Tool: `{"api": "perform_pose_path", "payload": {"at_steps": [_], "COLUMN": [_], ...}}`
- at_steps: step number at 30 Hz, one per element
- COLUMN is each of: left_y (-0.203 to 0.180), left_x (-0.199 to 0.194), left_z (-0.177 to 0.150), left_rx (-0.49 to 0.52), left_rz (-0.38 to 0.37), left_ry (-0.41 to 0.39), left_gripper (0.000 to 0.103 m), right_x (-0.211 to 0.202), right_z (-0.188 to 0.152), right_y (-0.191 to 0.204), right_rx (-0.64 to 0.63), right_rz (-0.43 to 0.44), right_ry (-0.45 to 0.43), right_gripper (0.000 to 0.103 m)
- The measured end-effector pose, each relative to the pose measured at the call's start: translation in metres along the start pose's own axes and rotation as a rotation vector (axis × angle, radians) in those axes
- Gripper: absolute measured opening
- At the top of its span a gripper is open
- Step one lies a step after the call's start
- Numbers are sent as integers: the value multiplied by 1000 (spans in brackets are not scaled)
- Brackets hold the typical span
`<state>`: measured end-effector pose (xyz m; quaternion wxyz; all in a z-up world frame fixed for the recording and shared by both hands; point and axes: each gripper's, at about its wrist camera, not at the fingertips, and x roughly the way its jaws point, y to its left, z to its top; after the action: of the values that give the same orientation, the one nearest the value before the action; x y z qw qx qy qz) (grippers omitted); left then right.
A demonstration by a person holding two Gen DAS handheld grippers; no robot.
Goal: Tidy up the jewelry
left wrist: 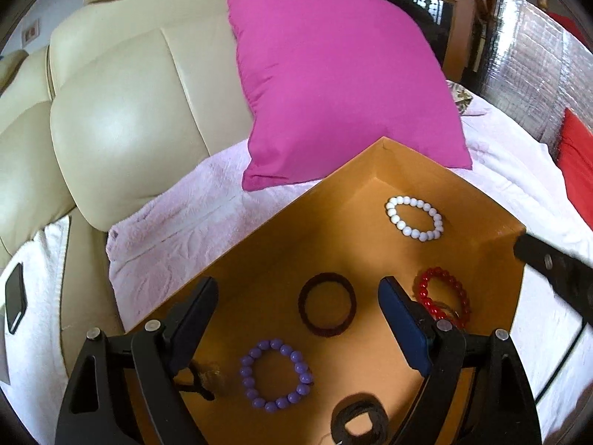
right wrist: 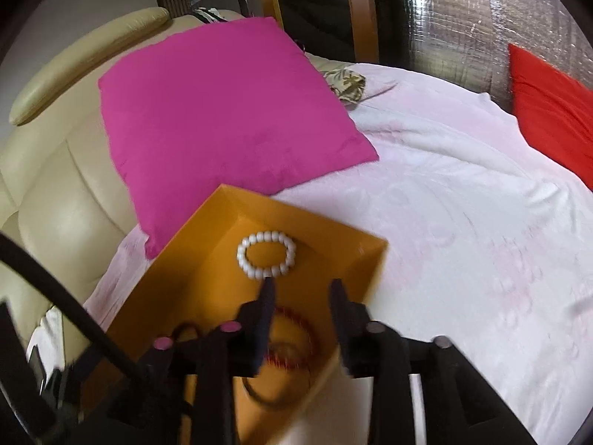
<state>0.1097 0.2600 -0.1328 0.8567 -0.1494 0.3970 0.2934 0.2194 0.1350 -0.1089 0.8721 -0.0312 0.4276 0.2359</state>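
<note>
Now, landmark: orange tray (left wrist: pixel 259 259) lying on the pale blanket (left wrist: pixel 178 222).
Left gripper (left wrist: pixel 296 315): jaws wide, empty, above the tray's dark ring (left wrist: pixel 327 304).
Right gripper (right wrist: pixel 302 293): partly apart, nothing between, over the tray's edge.
White bracelet (right wrist: pixel 266 254): inside tray, far corner.
Red bracelet (left wrist: pixel 444 296): inside tray, right side.
Purple bracelet (left wrist: pixel 276 378): inside tray, near side.

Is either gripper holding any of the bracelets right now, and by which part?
Nothing is held. The left gripper and right gripper both stand open and empty above the orange tray.
</note>
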Motion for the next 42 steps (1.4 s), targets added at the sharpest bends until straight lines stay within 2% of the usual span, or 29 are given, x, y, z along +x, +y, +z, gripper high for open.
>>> {"api": "perform_pose_path", "payload": {"at_steps": [1,5,10,15,18,24,27,31,36,42], "left_y": [1,6,22,40,48,65,74,84,91,95], "left_x": [-4,-38,-101,-177,-219,-281,-303,-324,-342,-344], "left_z": [-1,-10,-20,-23,-29,-52,-62,-73,-86,-92], "left_rx": [7,58,122,130,154,193,210,213,237,244], "left_rz": [1,-4,-15,-50,-78,-88,-81,-81,-67,-75], "left_ry": [-10,-79,-167,-256,-293,-341,-360,-374,-400,-389], "left_gripper": [88,88,89,89,90,93,93,94,94,94], "right_x": [-9,-42,-93,-160,-201,-276,-308,-333,-344,-347], "right_z": [-7,-34,-59,-79,-93,-125,-143,-164,-179,-185], "right_y": [0,4,3,2,5,21,28,34,40,53], "right_rx": [-6,-68,-120,-109,-103,-121,-128,-111,-97,-89], "right_rz": [0,-3,5,45,66,91,81,52,47,44], "right_ry": [-4,-4,-38,-114,-171,-267,-310,-322,-309,-293], "right_gripper": [49,50,50,50,54,61,65,67,67,67]}}
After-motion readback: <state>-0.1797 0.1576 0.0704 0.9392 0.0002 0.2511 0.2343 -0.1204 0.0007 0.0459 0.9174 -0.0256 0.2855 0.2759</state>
